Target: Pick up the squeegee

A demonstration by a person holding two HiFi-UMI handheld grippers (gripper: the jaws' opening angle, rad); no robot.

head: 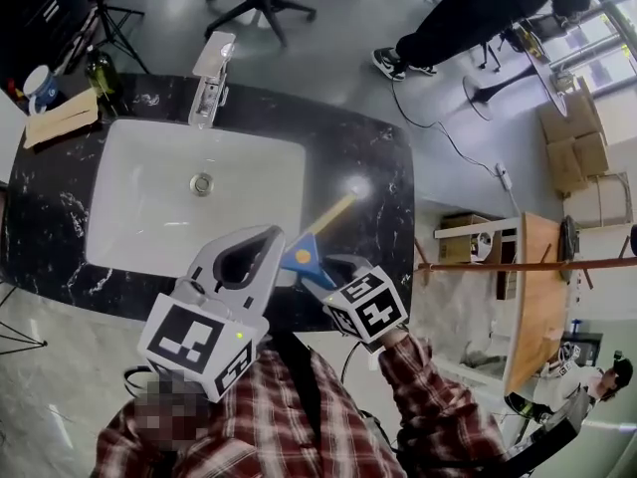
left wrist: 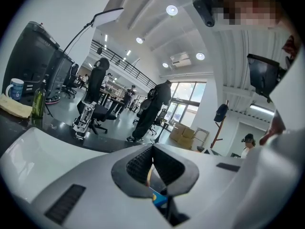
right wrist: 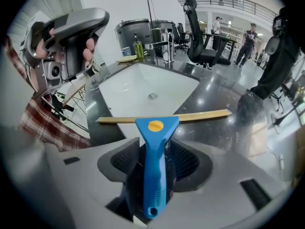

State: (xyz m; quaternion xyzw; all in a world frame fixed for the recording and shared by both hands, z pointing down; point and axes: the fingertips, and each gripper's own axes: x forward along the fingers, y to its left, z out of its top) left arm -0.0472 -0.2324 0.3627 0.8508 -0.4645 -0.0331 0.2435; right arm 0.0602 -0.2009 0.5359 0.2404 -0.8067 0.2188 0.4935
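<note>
The squeegee (head: 302, 258) has a blue handle and a long yellow blade, and it hangs over the front right corner of the white sink basin (head: 139, 217). My right gripper (head: 333, 267) is shut on its blue handle. In the right gripper view the handle (right wrist: 156, 128) runs up between the jaws of my right gripper (right wrist: 156, 149), with the blade lying crosswise above them. My left gripper (head: 271, 235) is raised just left of the squeegee, jaws together and nothing in them. In its own view the left gripper (left wrist: 152, 149) points out into the room, with a bit of the blue squeegee (left wrist: 159, 198) showing below.
The basin sits in a black marble counter (head: 368, 157) with a faucet (head: 211, 73) at the back. A green bottle (head: 100, 68), a mug (head: 40, 83) and a yellow cloth (head: 62, 118) stand at the back left. A wooden desk (head: 528, 297) is on the right.
</note>
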